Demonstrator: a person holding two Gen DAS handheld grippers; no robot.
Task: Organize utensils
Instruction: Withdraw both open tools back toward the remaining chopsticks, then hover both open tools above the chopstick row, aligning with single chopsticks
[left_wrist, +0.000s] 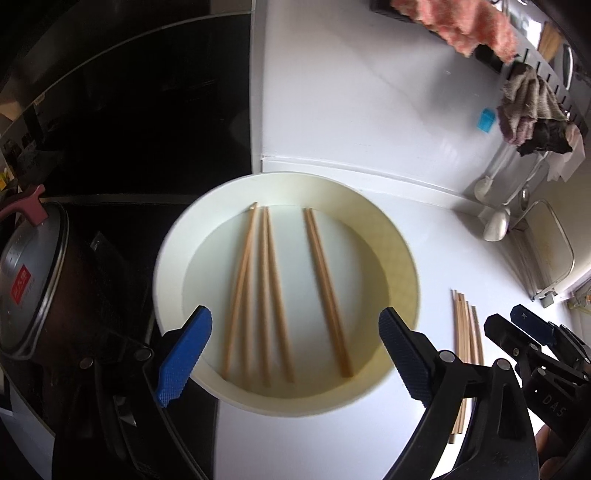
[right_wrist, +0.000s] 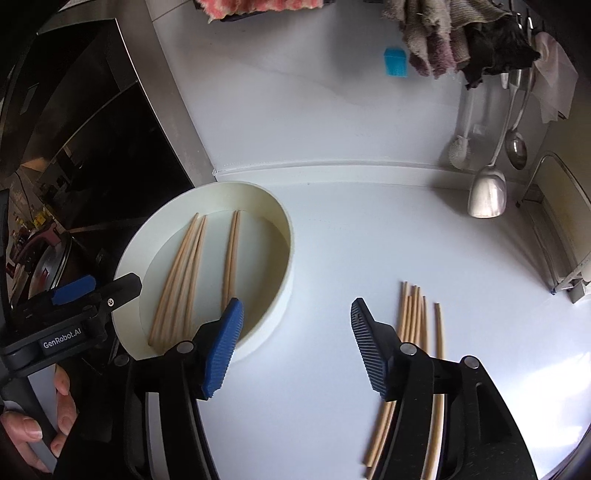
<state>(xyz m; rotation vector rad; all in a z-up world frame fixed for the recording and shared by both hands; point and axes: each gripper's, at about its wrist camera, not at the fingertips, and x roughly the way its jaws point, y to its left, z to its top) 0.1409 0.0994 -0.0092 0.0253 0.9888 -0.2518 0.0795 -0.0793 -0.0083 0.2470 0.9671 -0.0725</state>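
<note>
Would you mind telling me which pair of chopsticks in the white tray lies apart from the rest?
The pair on the right, lying alone in the white tray; the other chopsticks cluster together at the left.

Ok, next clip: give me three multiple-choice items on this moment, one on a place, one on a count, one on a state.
1. Where do the loose chopsticks outside the white round dish lie?
A. On the white counter, to the dish's right
B. On the black stove
C. Hanging on the wall rail

2. How many chopsticks in the dish are there?
A. Two
B. Six
C. Ten

3. How do the jaws of the right gripper stand?
A. Shut on a chopstick
B. Shut on nothing
C. Open, holding nothing

Answers:
1. A: the right wrist view shows them flat on the counter, beside the dish.
2. B: the left wrist view shows three pairs side by side.
3. C: bare counter shows between the blue pads. The left gripper is open too.
</note>
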